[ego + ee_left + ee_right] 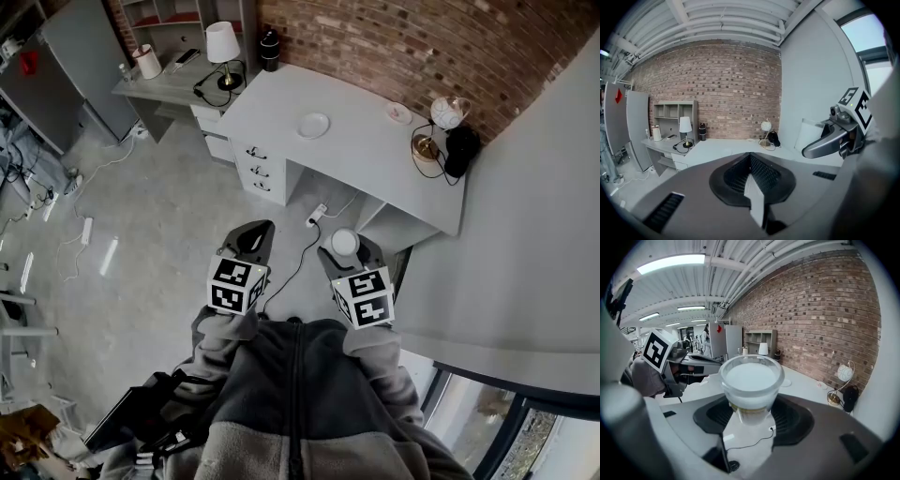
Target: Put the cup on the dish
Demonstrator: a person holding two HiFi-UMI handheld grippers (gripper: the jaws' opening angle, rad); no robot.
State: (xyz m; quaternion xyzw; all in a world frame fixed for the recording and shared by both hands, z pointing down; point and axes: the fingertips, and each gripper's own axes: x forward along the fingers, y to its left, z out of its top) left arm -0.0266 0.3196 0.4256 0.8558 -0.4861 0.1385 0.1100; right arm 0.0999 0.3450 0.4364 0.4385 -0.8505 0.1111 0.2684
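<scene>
My right gripper [349, 251] is shut on a clear cup [344, 242] with a white inside, held upright at waist height over the floor. In the right gripper view the cup [751, 383] fills the gap between the jaws of the right gripper [751, 405]. A round white dish [313, 125] lies on the white desk [361, 164] ahead, well away from the cup; the dish [786, 382] shows behind the cup's rim. My left gripper [253, 236] hangs beside the right one, its jaws together with nothing between them, as the left gripper view confirms for the left gripper [753, 186].
A smaller dish [398, 113], a globe lamp [448, 112] and a black object [462, 148] stand at the desk's right end. A drawer unit [258, 164] sits under the desk. A cable and plug [314, 217] lie on the floor. A second desk with a lamp [222, 47] is at the left.
</scene>
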